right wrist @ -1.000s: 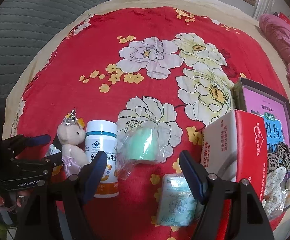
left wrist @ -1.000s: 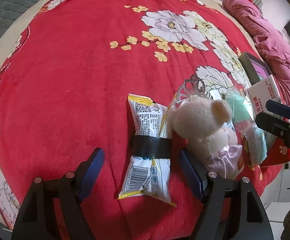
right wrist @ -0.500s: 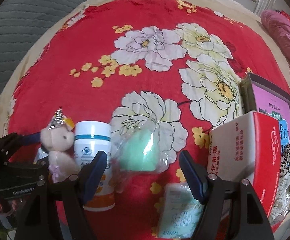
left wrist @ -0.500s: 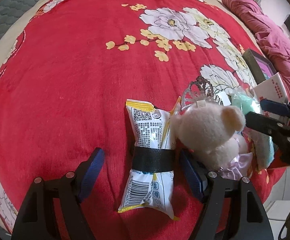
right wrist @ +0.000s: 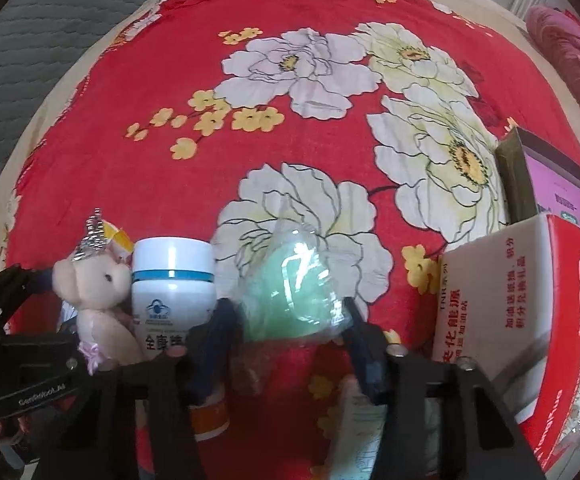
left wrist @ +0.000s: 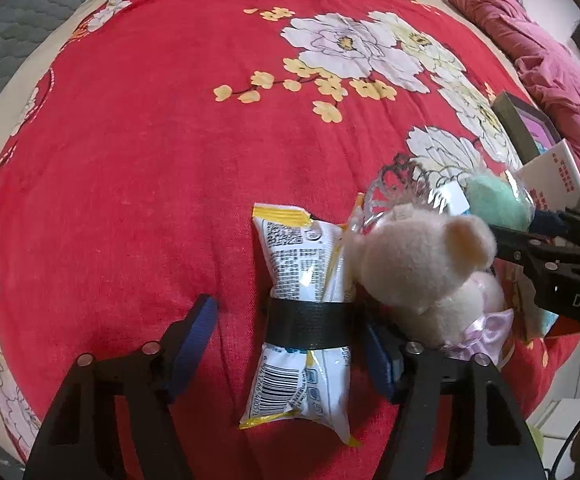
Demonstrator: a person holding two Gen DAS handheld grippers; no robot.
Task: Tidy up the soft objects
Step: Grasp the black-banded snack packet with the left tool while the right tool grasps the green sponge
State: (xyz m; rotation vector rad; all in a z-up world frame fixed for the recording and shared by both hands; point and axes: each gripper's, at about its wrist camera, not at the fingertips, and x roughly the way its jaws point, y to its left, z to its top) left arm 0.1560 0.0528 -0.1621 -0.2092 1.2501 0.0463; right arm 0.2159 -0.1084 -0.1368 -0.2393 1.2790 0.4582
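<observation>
Right hand-held gripper lowered, jaws just closing onto green bagged sponge | left hand-held gripper narrowing, open astride snack packet, my pads clear

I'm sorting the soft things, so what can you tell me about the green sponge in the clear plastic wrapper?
The mint-green rounded sponge in a crinkly clear plastic wrapper looks soft and egg-shaped, with glare on the film. It lies on the red floral blanket, over a white flower print, right of the white pill bottle with a teal band. The right tongs have just been closing around its lower part; their blue pads sit against the wrapper on both sides. The loose wrapper bunches below the sponge.
</observation>
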